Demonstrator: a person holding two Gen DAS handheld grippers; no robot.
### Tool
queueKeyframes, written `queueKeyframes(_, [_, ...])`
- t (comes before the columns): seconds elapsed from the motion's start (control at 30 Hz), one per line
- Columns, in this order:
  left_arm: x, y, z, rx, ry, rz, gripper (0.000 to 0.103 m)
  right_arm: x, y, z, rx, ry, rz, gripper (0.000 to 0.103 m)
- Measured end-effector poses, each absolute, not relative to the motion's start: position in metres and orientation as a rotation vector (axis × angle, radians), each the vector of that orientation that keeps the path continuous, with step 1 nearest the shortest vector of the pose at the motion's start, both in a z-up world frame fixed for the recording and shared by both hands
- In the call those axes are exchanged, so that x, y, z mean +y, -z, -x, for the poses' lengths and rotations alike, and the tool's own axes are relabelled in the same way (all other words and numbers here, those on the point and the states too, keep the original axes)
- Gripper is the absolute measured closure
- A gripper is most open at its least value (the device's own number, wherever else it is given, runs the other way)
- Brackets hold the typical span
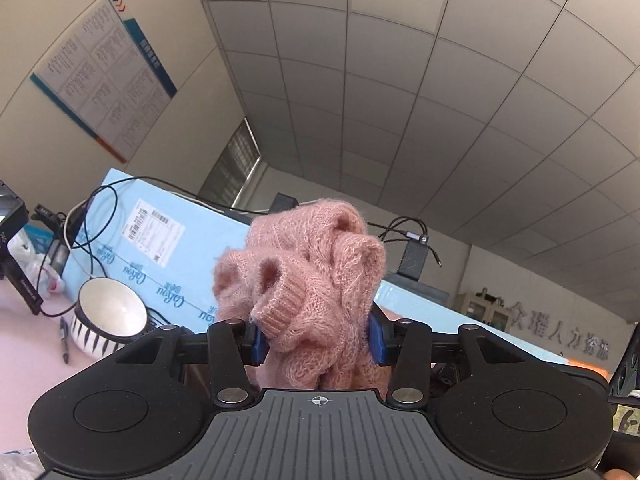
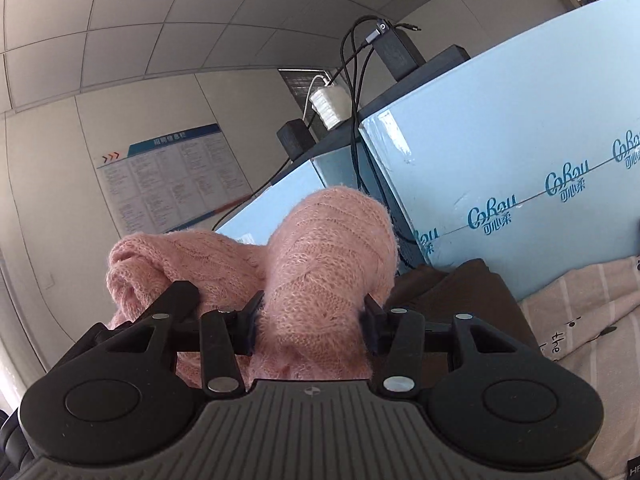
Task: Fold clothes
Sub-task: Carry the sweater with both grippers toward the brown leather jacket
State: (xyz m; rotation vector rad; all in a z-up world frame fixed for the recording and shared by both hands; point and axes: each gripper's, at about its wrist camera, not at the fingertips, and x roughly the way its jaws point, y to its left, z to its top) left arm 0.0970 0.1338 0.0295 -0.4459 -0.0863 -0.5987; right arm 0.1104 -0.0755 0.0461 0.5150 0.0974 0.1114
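1. Pink and fluffy, the knitted sweater (image 1: 316, 280) is bunched up between the fingers (image 1: 256, 340) of the left gripper (image 1: 316, 340), which squeeze it tight.
2. A striped bowl (image 1: 106, 320) sits on the pink surface (image 1: 24, 340) at its left side, with a pen (image 1: 64, 340) just beside it.
3. The right gripper (image 2: 312, 328) also pinches the same sweater (image 2: 328, 264) between its fingers (image 2: 250, 328).
4. A brown cloth (image 2: 472, 300) and a striped cloth (image 2: 584, 312) lie to the right, in front of a light blue box (image 2: 520, 152).

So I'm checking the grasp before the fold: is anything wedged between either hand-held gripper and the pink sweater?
Nothing visible. The left hand-held gripper and the right hand-held gripper each clamp straight onto the bunched pink sweater.
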Motion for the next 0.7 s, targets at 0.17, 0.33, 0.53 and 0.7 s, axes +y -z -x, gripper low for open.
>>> queueKeyframes(0.17, [0.127, -0.03, -0.098, -0.081, 0.612, 0.427, 0.058, -0.08, -0.043, -0.106, 0.088, -0.108, -0.538, 0.059])
queueKeyframes(0.33, [0.121, -0.028, -0.1, -0.079, 0.634, 0.41, 0.058, -0.089, -0.044, -0.104, 0.069, -0.085, -0.552, 0.059])
queueKeyframes(0.53, [0.114, -0.023, -0.103, -0.072, 0.676, 0.392, 0.058, -0.093, -0.041, -0.096, 0.057, -0.048, -0.539, 0.059])
queueKeyframes(0.7, [0.105, -0.017, -0.103, -0.072, 0.704, 0.37, 0.058, -0.102, -0.039, -0.086, 0.061, -0.027, -0.532, 0.059])
